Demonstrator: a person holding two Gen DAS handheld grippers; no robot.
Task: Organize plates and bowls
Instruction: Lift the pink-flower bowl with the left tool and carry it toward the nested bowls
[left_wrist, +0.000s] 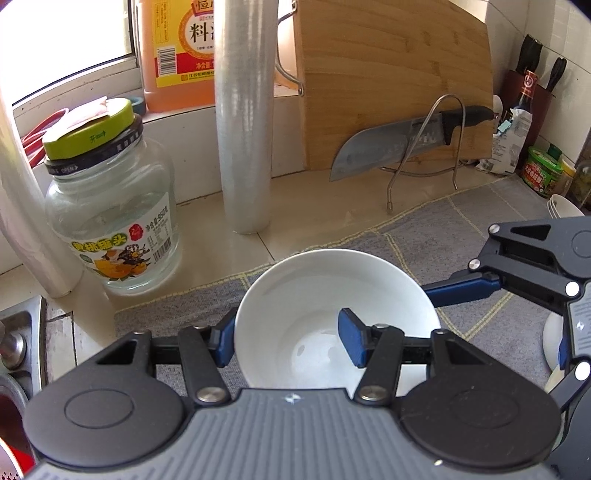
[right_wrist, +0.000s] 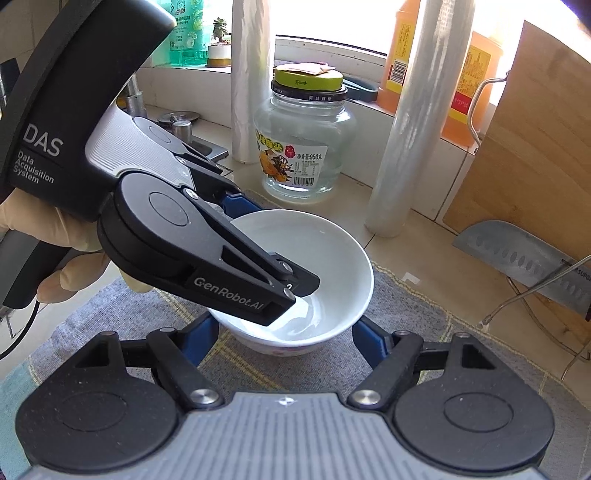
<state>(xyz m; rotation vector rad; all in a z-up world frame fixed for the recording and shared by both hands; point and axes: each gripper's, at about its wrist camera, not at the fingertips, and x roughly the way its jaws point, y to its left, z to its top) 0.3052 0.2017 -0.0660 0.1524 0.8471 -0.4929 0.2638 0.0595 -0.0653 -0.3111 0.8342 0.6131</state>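
The left hand-held gripper (left_wrist: 288, 338) is clamped across the near wall of the bowl (left_wrist: 325, 280), one finger inside, one outside; the right hand-held gripper (right_wrist: 280, 338) stands apart, straddling the bowl from its own side; the bowl sits on the mat (right_wrist: 406, 332) on the surface.

**Kitchen clutter behind the mat**

A glass jar (left_wrist: 112, 218) with a green lid stands at nine o'clock on the table (left_wrist: 314, 225). At twelve, a roll of clear film (left_wrist: 245, 122) rises upright, an orange bottle (left_wrist: 177, 51) behind it on the sill. At one o'clock a wooden cutting board (left_wrist: 395, 81) leans upright, a cleaver (left_wrist: 391, 146) resting in a wire rack (left_wrist: 424, 173) before it. A grey checked mat (left_wrist: 461, 236) covers the table's near part.
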